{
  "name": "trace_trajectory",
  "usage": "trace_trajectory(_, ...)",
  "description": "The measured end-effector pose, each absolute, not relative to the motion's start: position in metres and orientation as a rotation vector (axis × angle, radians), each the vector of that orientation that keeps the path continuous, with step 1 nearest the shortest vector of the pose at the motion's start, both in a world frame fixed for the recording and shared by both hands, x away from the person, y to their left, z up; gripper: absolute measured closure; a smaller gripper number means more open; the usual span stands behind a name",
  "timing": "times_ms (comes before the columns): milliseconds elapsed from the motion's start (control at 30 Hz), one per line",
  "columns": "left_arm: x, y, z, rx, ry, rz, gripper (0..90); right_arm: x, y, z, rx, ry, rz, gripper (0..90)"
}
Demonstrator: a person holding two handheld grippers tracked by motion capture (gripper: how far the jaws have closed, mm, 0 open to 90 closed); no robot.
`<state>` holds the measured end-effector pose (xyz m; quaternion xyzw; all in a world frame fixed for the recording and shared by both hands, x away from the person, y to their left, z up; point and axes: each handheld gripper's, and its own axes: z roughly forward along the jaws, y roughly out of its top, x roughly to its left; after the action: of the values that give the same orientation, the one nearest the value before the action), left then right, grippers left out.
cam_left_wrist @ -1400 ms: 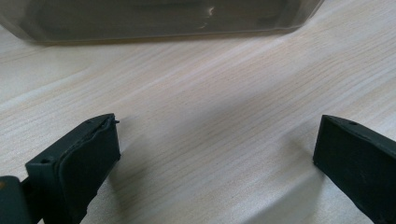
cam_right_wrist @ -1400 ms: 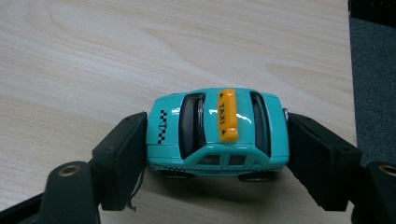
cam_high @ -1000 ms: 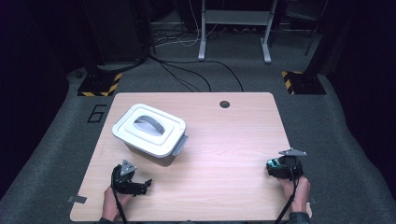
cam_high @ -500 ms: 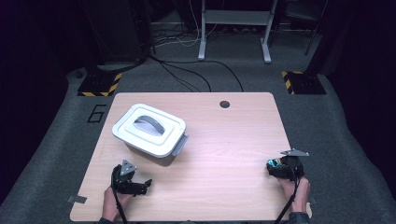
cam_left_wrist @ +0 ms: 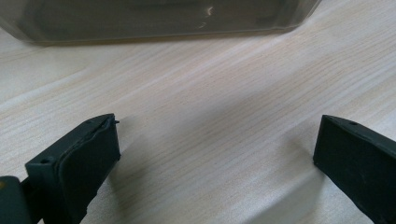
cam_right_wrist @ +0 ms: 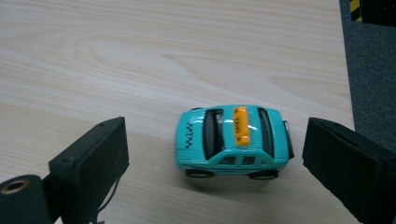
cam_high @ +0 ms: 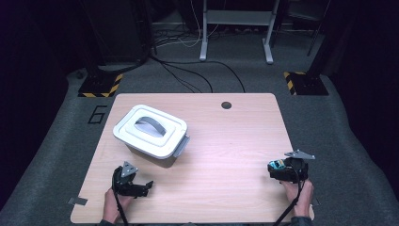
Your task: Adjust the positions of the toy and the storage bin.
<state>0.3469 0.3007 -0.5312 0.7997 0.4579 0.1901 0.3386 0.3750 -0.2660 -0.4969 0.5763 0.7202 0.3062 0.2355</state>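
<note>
A teal toy taxi (cam_right_wrist: 233, 140) with an orange roof sign stands on its wheels on the wooden table (cam_high: 226, 141), near the right edge. My right gripper (cam_right_wrist: 219, 142) straddles it; its jaws have just been opening, and neither pad touches the car. In the high view the taxi (cam_high: 276, 164) peeks out at the right gripper (cam_high: 275, 168). At the front left my left gripper (cam_high: 147, 186) rests on the table. Its jaws stand wide apart in the left gripper view (cam_left_wrist: 215, 158), with only bare wood between them.
A white lidded box (cam_high: 150, 129) with a grey handle sits at the table's left, just beyond the left gripper; its side (cam_left_wrist: 154, 18) shows close ahead. A cable hole (cam_high: 226, 105) lies at the far edge. Grey carpet surrounds the table.
</note>
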Motion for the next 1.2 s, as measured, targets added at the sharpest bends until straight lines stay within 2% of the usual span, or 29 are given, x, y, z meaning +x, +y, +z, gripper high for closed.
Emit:
trace_trajectory(600, 0.347, 0.301, -0.53, 2.097, 1.179, 0.488, 0.0, 0.351, -0.194, -0.489, 1.377, 2.122, 0.944, 2.9)
trace_trajectory(833, 0.347, 0.303, -0.53, 2.113, 1.16, 0.483, 0.0, 0.346, -0.163, -0.502, 1.332, 2.196, 0.973, 1.1)
trace_trajectory(1200, 0.341, 0.315, -0.521, 2.069, 1.158, 0.446, 0.0, 0.352, -0.141, -0.526, 1.298, 2.244, 0.946, 0.0)
